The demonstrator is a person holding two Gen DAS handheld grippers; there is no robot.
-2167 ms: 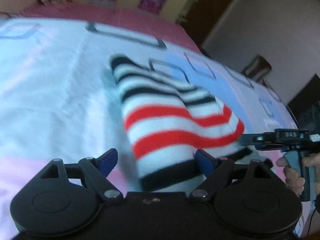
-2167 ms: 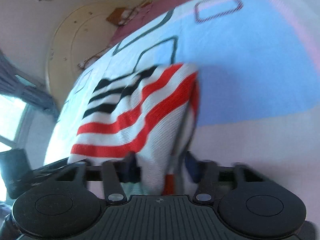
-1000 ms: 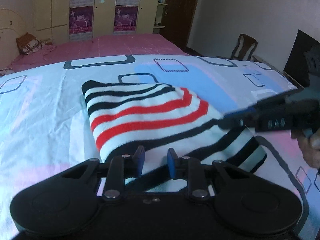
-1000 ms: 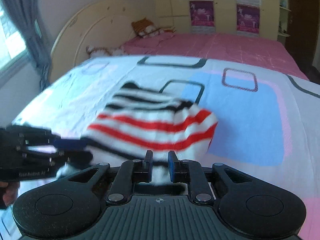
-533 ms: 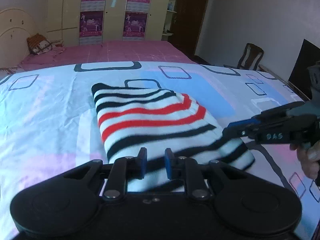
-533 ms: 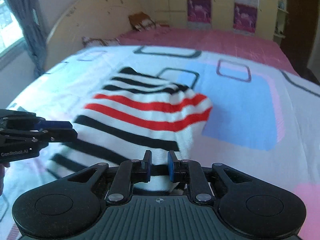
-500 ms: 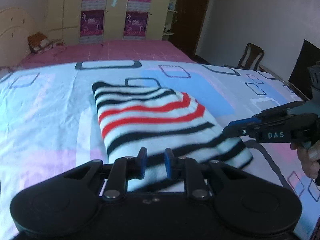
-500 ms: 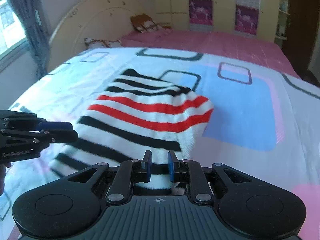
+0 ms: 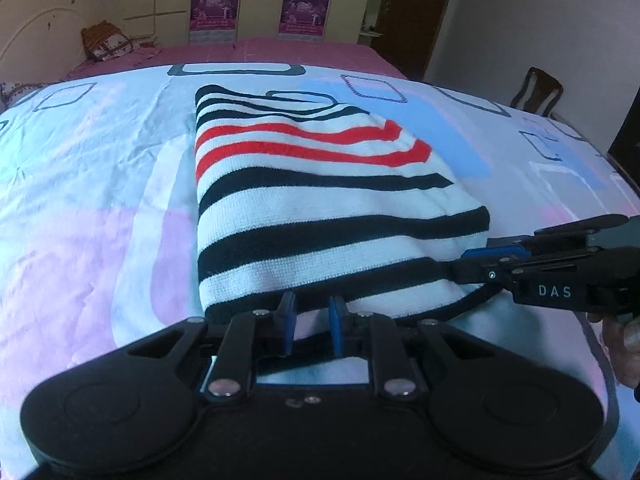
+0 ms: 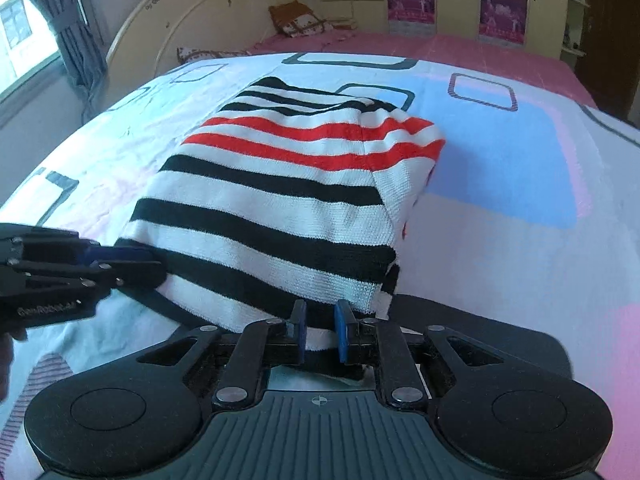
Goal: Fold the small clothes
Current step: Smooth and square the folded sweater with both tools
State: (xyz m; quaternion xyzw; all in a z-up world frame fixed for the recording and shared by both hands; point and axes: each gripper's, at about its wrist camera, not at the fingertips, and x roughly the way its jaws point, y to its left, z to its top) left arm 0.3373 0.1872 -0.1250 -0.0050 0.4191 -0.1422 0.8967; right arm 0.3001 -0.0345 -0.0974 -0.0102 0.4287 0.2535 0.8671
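A folded knit garment with black, white and red stripes lies on the patterned bedsheet. My left gripper is shut on its near hem toward the left corner, with cloth pinched between the blue pads. In the right wrist view the same garment lies ahead, and my right gripper is shut on its near hem by the right corner. Each gripper shows in the other's view: the right gripper at the garment's right edge, the left gripper at its left edge. The hem held inside the jaws is hidden.
The bed stretches far ahead, with a pink cover beyond the sheet, a cushion and a curved headboard. A window with a curtain is at left. A wooden chair stands at right. A hand holds the right gripper.
Both grippers have sunk toward the bed with the hem, and the garment now lies flatter and longer toward me. Earliest on, the left jaws stood open around the cloth; they have since shut.
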